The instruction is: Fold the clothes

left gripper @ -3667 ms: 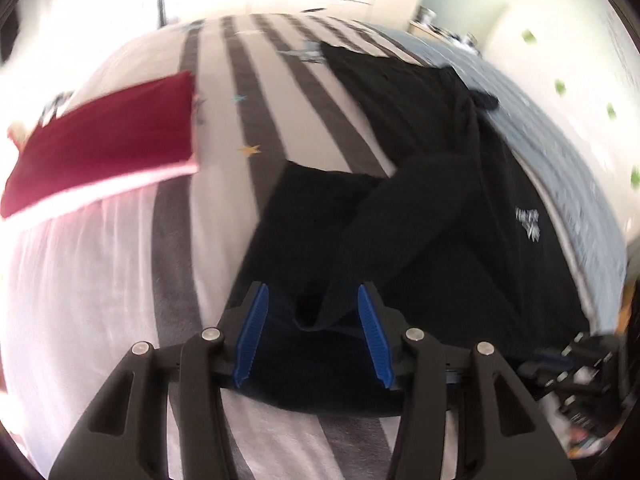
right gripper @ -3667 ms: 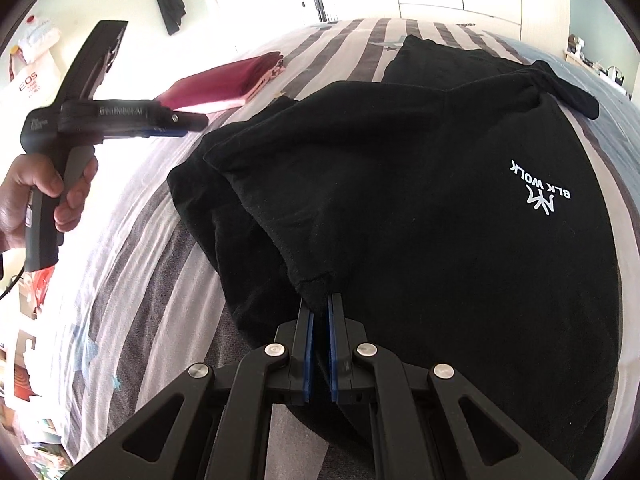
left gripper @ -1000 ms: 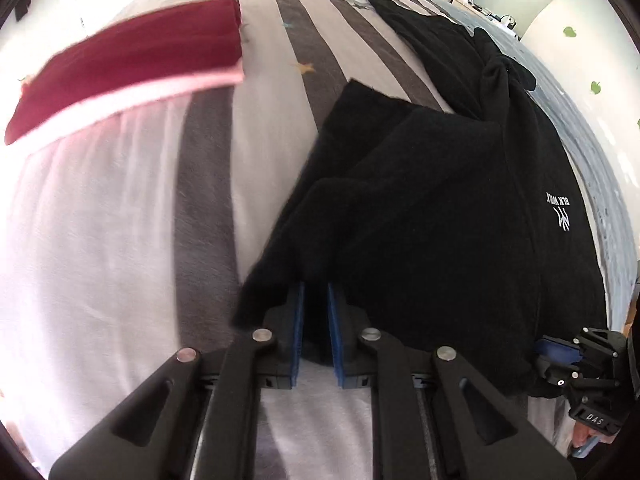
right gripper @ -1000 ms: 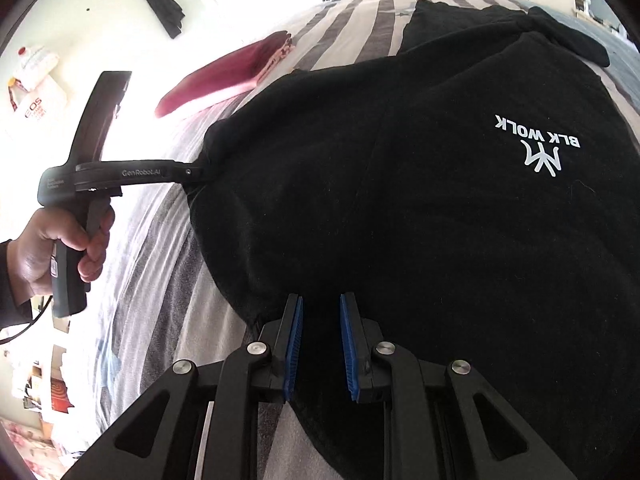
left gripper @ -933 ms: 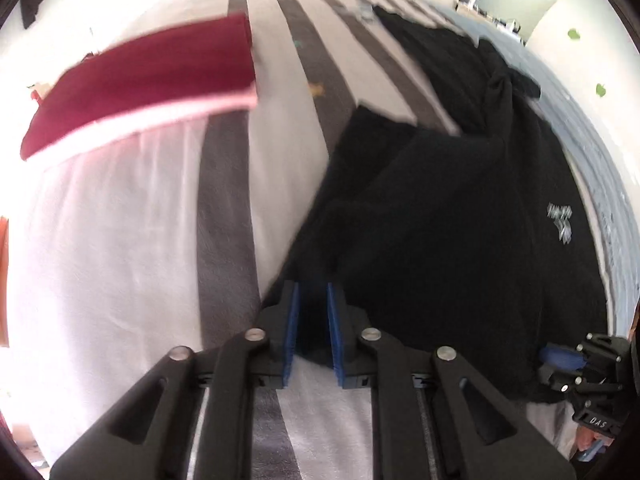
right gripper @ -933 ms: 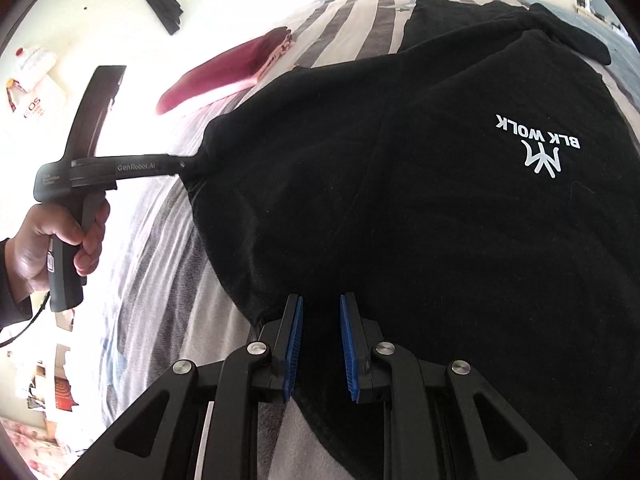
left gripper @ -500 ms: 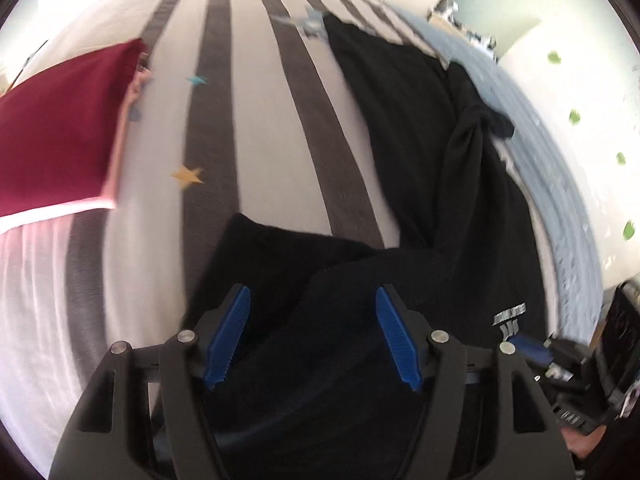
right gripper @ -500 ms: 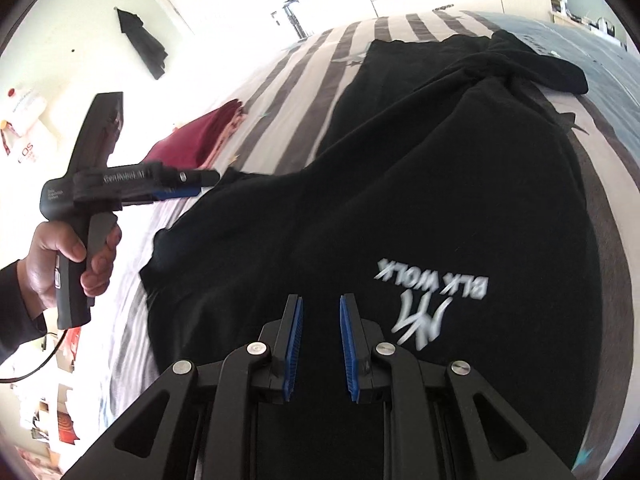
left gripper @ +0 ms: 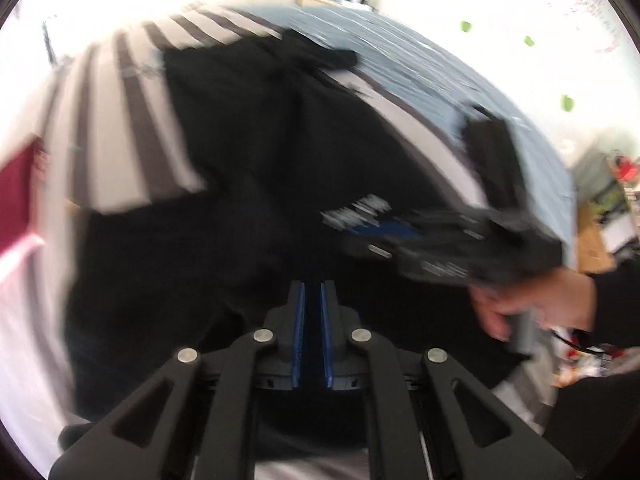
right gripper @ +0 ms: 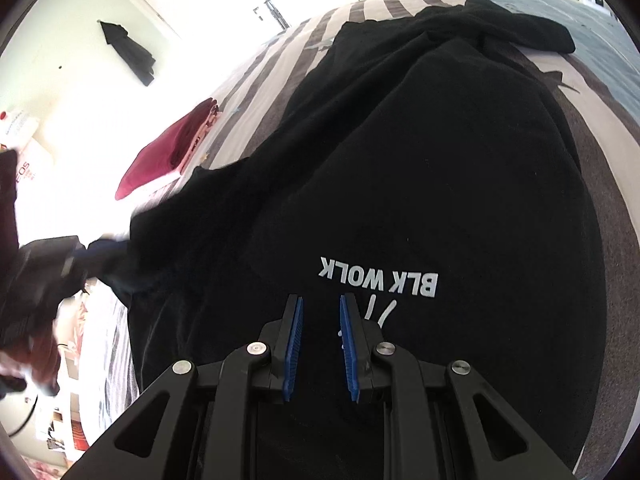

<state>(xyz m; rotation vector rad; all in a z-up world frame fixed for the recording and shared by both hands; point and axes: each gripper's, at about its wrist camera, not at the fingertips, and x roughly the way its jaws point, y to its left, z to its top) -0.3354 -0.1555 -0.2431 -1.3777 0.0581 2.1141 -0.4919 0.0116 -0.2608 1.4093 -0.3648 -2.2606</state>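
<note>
Since the left gripper has just snapped its jaws together, with only a sliver of a gap showing between the blue pads, I'd say it's going for a fresh pinch on the black sweatshirt. Its own view is too smeared to prove there's cloth in there. In the right wrist view, though, the near-left edge of the fabric looks drawn into a point right at its tips, so I read it as clamped on that edge. The right gripper has its jaws a bit apart and nothing pinched. It hangs just over the white BLK WOLK print, which sits right ahead of its fingertips, and the person's hand is wrapped round its handle. That makes sense to me: one side grabs an edge to carry over, while the other waits above the middle, ready to pin or take the next corner. The sweatshirt itself lies spread on the striped bedcover, running from under both grippers to well ahead of them, sleeves bunched at the far end. The folded red garment is parked off to the left, well clear, probably the done pile.
</note>
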